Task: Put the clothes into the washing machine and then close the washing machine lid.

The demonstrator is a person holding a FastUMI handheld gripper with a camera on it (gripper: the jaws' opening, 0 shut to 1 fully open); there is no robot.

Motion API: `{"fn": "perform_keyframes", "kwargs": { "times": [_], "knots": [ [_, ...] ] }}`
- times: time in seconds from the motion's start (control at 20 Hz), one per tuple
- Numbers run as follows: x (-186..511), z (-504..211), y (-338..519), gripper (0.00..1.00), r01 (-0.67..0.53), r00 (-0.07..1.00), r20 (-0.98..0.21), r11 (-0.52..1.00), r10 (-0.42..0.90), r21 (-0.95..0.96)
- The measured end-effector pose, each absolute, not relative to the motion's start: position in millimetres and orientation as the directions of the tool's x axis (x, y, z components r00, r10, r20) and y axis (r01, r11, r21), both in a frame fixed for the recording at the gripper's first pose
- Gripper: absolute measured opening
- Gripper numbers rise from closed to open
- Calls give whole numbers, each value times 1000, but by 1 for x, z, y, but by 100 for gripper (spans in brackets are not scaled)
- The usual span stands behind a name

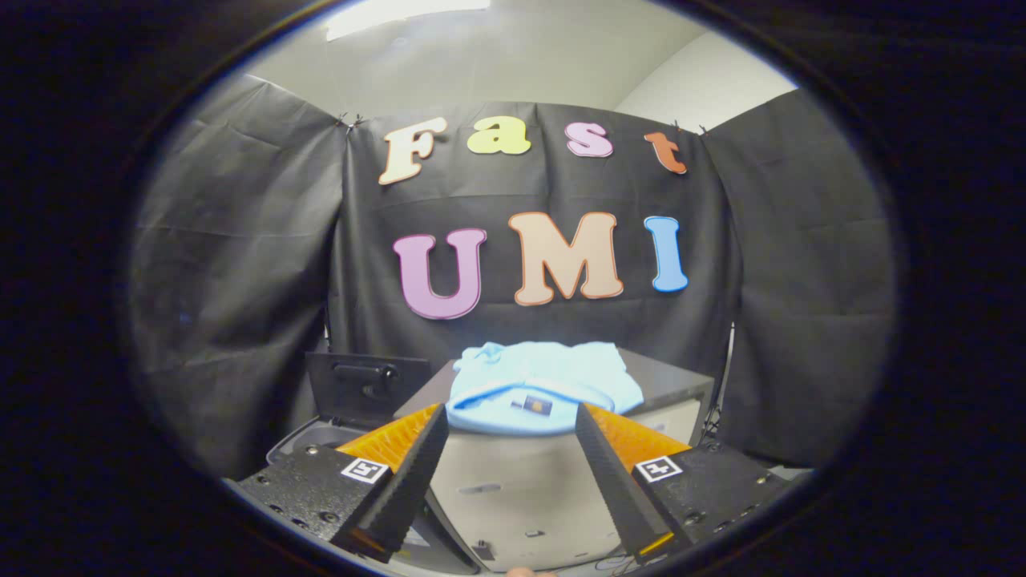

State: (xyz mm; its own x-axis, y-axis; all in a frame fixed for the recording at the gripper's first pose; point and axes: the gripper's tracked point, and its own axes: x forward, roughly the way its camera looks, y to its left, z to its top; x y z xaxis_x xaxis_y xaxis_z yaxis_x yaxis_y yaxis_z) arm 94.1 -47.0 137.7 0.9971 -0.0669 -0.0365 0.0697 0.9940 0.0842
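Observation:
A folded light-blue garment (541,385) with a small dark tag lies on top of a grey cabinet (521,489), just ahead of my fingertips. My gripper (510,417) is open, its fingers spread wide on either side of the garment's near edge, with nothing between them. To the left of the cabinet and lower down stands the washing machine (309,441), its dark lid (365,385) raised upright at the back. Part of the machine's rim shows behind my left finger.
Black cloth walls close the booth behind and on both sides. The cabinet's dark top (665,381) reaches to the right past the garment. The cabinet's pale front face drops away below my fingers.

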Motion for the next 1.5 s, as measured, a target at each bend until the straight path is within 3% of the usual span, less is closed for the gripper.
{"fn": "perform_keyframes", "kwargs": {
  "times": [0.35, 0.6, 0.95, 1.05, 1.25, 1.45, 1.5],
  "knots": [
    [230, 145, -95, 97, 109, 985, -139, 994, -106, 15],
    [300, 99, -86, 97, 39, 917, -397, 999, -34, 3],
    [312, 38, -62, 98, -24, 787, -617, 1000, 25, 11],
    [311, 42, -62, 100, -3, 784, -620, 999, 27, 39],
    [312, 38, -68, 63, 37, 770, -638, 999, -7, 34],
    [308, 44, -63, 17, 30, 816, -579, 998, 4, 49],
    [311, 42, -57, 13, 1, 825, -563, 997, 41, 73]
  ]
}}
